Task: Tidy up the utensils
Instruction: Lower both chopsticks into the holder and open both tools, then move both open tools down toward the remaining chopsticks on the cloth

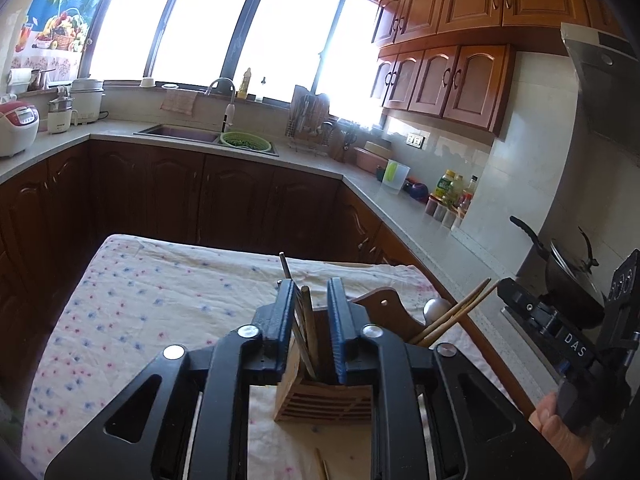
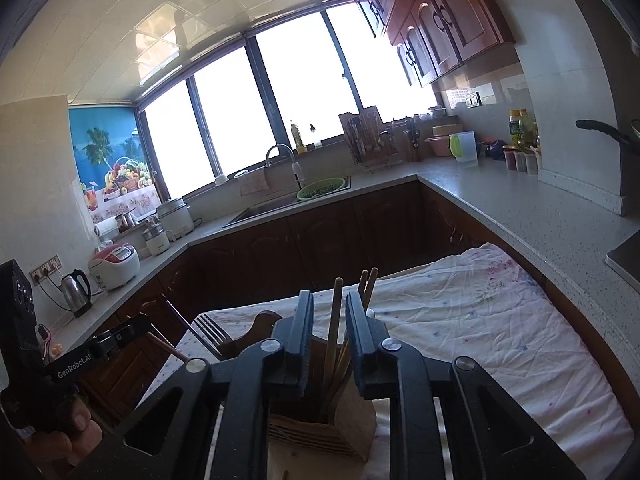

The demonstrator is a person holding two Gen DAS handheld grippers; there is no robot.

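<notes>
A slatted wooden utensil holder (image 1: 324, 402) stands on the cloth-covered table (image 1: 152, 300); it also shows in the right wrist view (image 2: 324, 428). My left gripper (image 1: 312, 312) hovers over it, jaws apart, with a fork (image 1: 302, 328) standing between them in the holder. Wooden chopsticks (image 1: 452, 316) lean out of the holder's right side. My right gripper (image 2: 330, 324) is open above the holder, a chopstick (image 2: 333, 328) upright between its jaws without touching. The fork's tines (image 2: 210, 330) show at the left there.
A loose chopstick (image 1: 322, 464) lies on the cloth near me. A counter (image 2: 520, 208) with bottles (image 1: 452, 192) and a pot (image 1: 568, 276) runs along the right. A sink (image 1: 180, 134) with a green strainer (image 1: 246, 140) sits under the window.
</notes>
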